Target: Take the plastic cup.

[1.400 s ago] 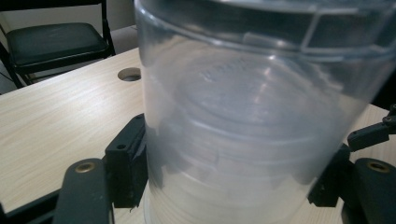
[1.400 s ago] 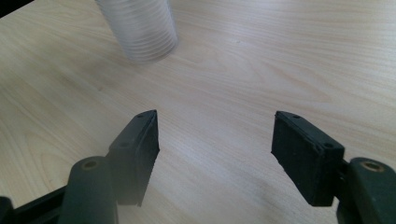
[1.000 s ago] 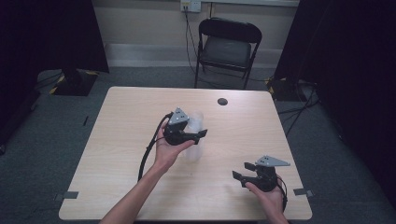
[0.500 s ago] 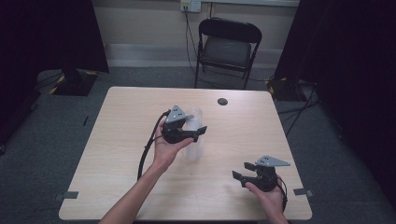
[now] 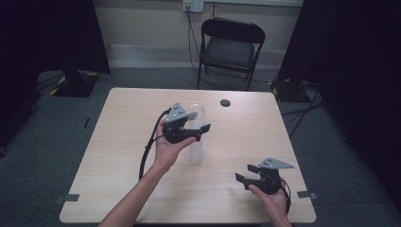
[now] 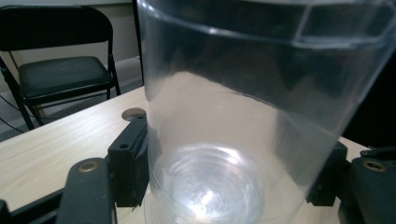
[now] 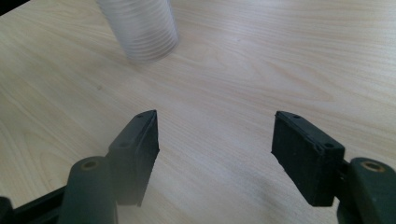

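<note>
A tall clear plastic cup (image 5: 195, 149) stands near the middle of the wooden table (image 5: 108, 170), leaning a little. My left gripper (image 5: 199, 121) has its jaws on either side of the cup's upper wall. In the left gripper view the cup (image 6: 233, 116) is between both black pads, which press on its sides, and my left gripper (image 6: 233, 172) is shut on it. My right gripper (image 5: 244, 172) rests low at the front right of the table and points towards the cup. Its jaws (image 7: 215, 140) stand wide open over bare wood, with the cup's ribbed base (image 7: 142, 28) farther off.
A small dark round disc (image 5: 225, 102) lies on the table behind the cup; it is also in the left gripper view (image 6: 133, 113). A black folding chair (image 5: 230, 47) stands beyond the far edge. Cables run across the grey carpet (image 5: 331, 156).
The left gripper has shifted slightly on the cup. The right gripper has not moved.
</note>
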`<state>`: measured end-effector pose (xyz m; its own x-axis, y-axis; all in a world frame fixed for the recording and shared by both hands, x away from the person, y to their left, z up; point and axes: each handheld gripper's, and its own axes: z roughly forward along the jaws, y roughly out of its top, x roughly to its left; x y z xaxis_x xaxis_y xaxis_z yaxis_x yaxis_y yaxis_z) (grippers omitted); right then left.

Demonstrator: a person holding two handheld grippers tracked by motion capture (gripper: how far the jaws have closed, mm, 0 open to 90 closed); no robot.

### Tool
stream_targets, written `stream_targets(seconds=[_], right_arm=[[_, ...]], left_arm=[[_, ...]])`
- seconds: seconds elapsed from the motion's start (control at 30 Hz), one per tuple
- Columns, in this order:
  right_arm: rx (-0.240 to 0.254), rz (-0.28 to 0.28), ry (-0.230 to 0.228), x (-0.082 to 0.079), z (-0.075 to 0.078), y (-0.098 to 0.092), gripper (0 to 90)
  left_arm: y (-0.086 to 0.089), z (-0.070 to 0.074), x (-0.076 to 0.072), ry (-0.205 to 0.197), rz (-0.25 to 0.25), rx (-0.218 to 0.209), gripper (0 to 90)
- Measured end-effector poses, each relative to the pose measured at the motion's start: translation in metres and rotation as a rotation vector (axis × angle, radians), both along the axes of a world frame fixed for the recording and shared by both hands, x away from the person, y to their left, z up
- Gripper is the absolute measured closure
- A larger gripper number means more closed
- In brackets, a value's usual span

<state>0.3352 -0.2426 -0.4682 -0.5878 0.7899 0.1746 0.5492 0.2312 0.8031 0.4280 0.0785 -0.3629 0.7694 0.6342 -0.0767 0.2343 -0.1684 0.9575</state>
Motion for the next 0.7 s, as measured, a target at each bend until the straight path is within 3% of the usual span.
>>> stream_targets(seconds=[0.07, 0.27, 0.43, 0.7], right_arm=[[0.001, -0.001, 0.001, 0.0, 0.0, 0.0, 31.9], [0.003, -0.002, 0.001, 0.0, 0.0, 0.0, 31.9], [0.002, 0.0, 0.001, 0.0, 0.0, 0.0, 31.9], [0.002, 0.0, 0.0, 0.0, 0.0, 0.0, 31.9]], left_arm=[[0.002, 0.005, 0.0, -0.009, 0.007, -0.026, 31.9], [0.007, 0.013, -0.002, -0.027, 0.007, -0.039, 32.3], [0.013, 0.02, -0.007, -0.05, 0.01, -0.073, 32.5], [0.025, 0.026, -0.009, -0.022, 0.015, -0.116, 32.6]])
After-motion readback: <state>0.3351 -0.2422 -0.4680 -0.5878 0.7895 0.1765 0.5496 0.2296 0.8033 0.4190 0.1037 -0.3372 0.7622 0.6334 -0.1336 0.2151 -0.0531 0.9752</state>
